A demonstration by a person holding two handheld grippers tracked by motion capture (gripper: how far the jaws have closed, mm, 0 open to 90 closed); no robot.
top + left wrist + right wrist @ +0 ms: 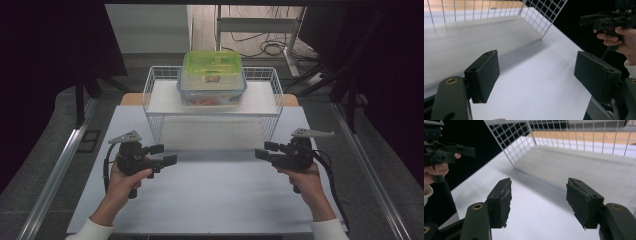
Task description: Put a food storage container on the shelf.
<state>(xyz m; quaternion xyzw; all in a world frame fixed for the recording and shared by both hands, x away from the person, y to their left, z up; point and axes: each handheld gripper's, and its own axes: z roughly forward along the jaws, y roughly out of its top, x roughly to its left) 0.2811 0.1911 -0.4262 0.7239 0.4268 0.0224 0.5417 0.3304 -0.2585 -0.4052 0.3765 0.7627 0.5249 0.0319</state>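
On top of the wire rack [159,102], seen from the high view, sits a clear box [211,89] with a green lid [212,64]. Just in front of the rack, over the white table [210,195], the left hand-held gripper [166,154] and the right hand-held gripper [263,150] point inward at each other, both well apart from the box, jaws spread and empty.

From the left gripper view, its black pads [483,75] stand apart over bare table, the rack [541,17] ahead.

From the right gripper view, its worn pads [504,201] likewise gape with nothing between them, near the rack's [516,147] corner.
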